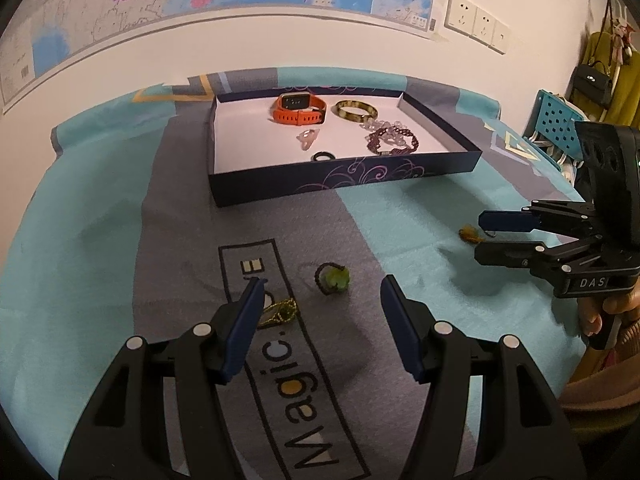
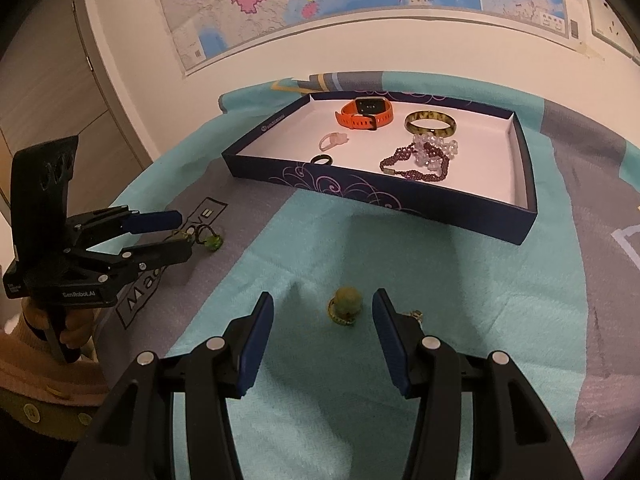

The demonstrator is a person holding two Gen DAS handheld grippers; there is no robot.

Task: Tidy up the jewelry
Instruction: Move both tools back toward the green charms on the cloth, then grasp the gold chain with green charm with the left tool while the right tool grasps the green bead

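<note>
Blue-padded left gripper (image 1: 322, 292) and right gripper (image 2: 323, 312) hover low, jaws spread.

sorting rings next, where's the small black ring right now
The black ring lies inside the box, close behind its front wall, just in front of the pink ring and left of the purple bracelet.

Teal-and-grey cloth-covered table (image 2: 360, 420), dark box tray (image 2: 400, 200), green-stone ring (image 1: 332, 279), gold chain (image 1: 280, 310), possibly a ring (image 2: 345, 305)

Gold ring (image 1: 280, 312) part-hidden behind left hand-held gripper (image 1: 322, 300) finger.
</note>
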